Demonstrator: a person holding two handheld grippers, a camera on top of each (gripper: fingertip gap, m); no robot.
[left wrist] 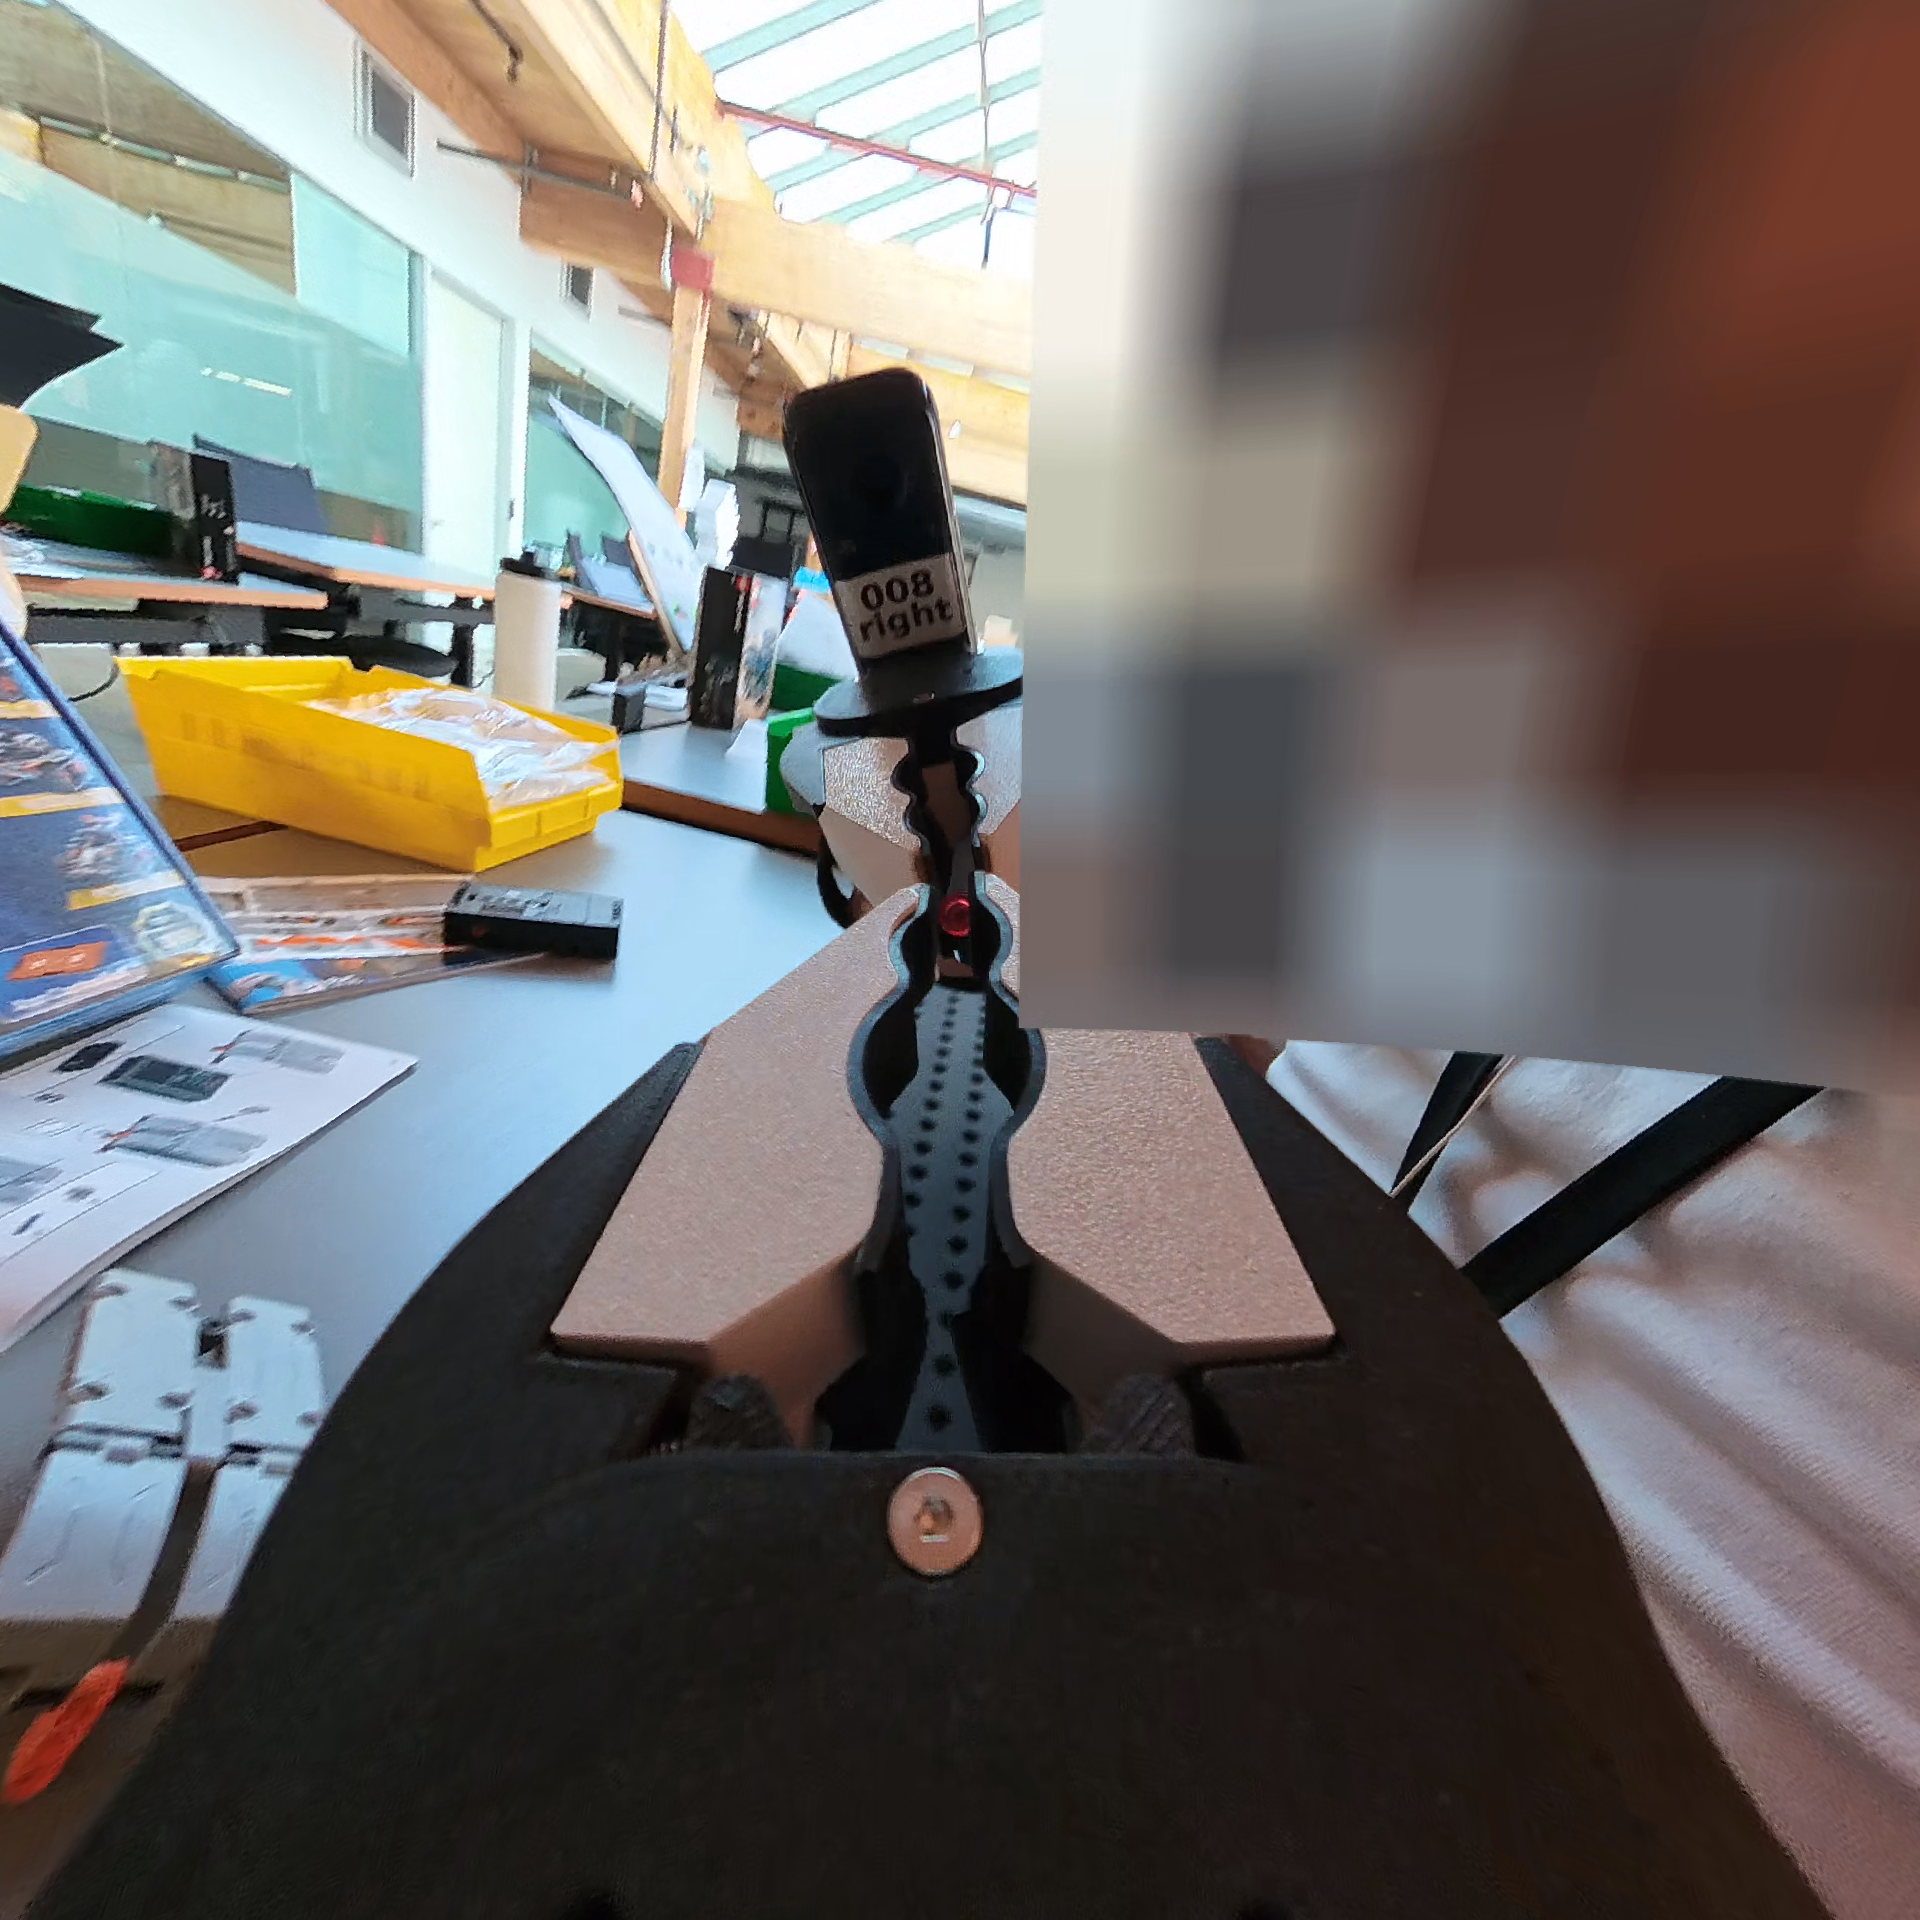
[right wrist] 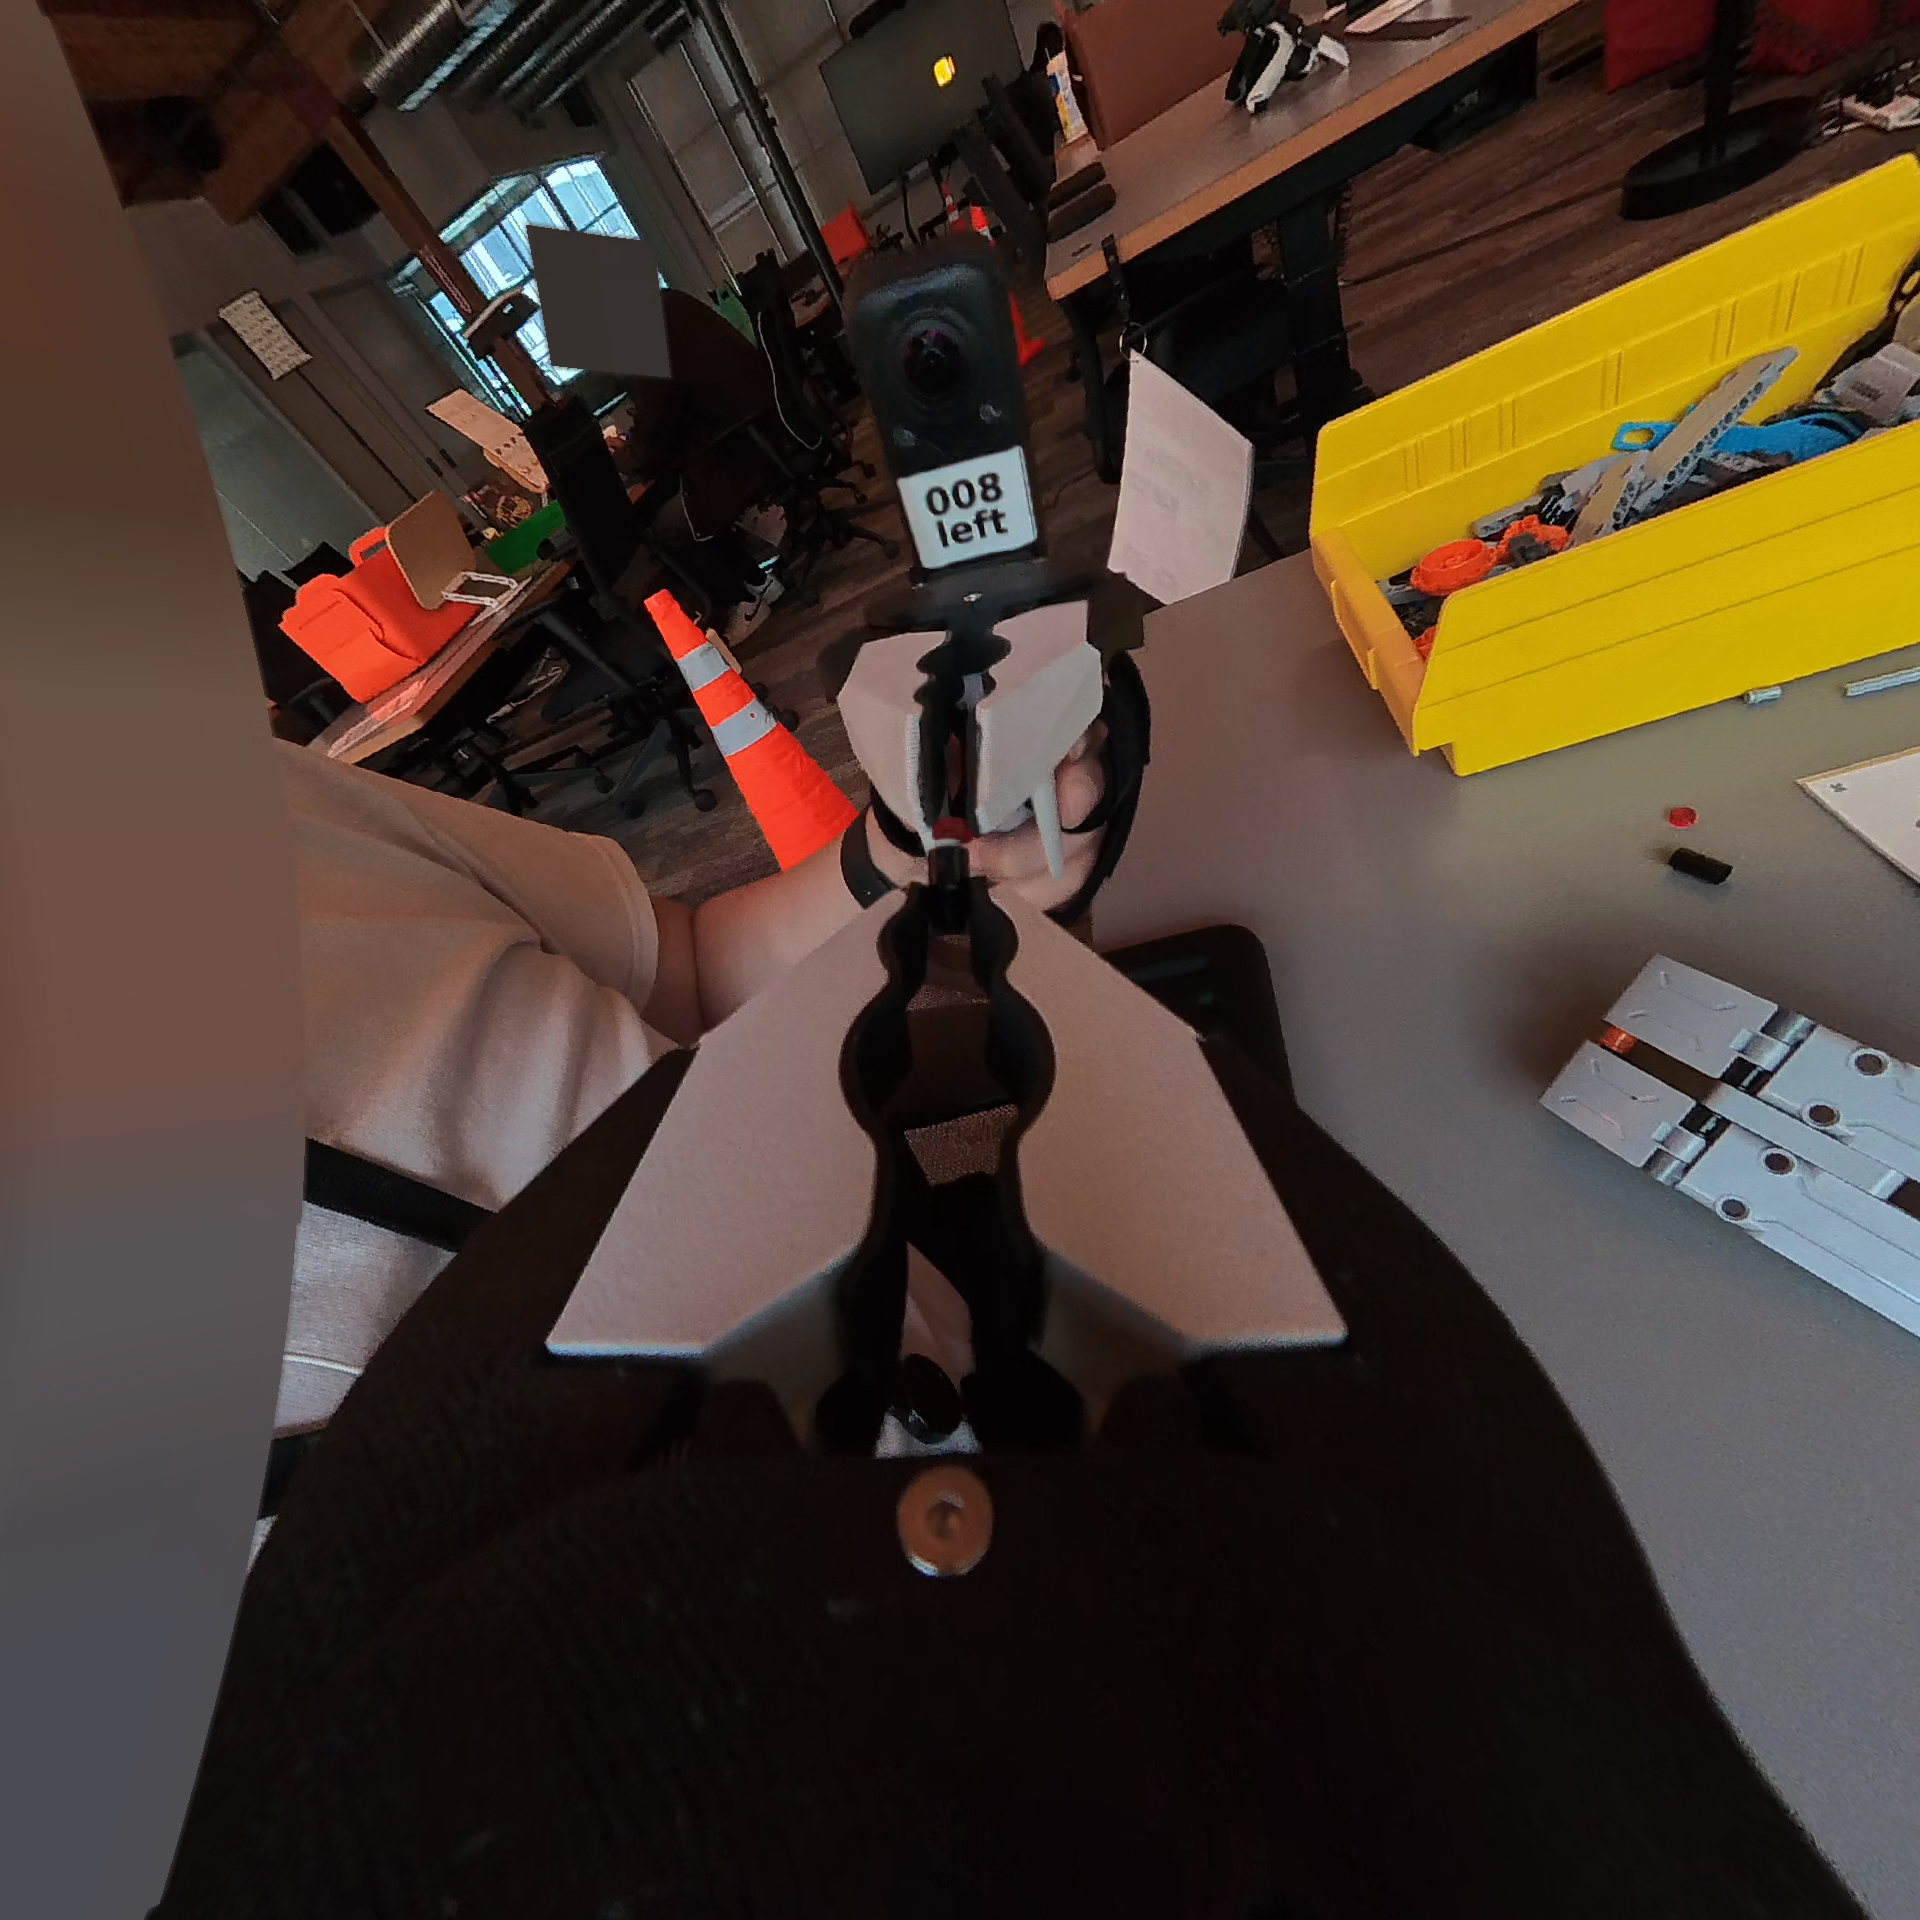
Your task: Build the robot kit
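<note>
My two grippers meet tip to tip in the air, close to a person in a white shirt (left wrist: 1714, 1507). My left gripper (left wrist: 954, 906) is shut on a small red round piece (left wrist: 954, 916). My right gripper (right wrist: 945, 902) is shut on a short black pin (right wrist: 945, 868). The pin's end touches the red piece (right wrist: 948, 829), which the left gripper (right wrist: 948, 816) holds facing me in the right wrist view. In the left wrist view the right gripper (left wrist: 948, 847) points back at me, with its camera above it.
On the grey table (right wrist: 1403, 935) stand a yellow bin (right wrist: 1621, 623) of loose parts, a white-grey built assembly (right wrist: 1766, 1122), a loose red stud (right wrist: 1680, 816) and a black pin (right wrist: 1699, 864). An instruction booklet (left wrist: 156, 1122), a blue box (left wrist: 83, 862) and a small black box (left wrist: 535, 920) lie to the left.
</note>
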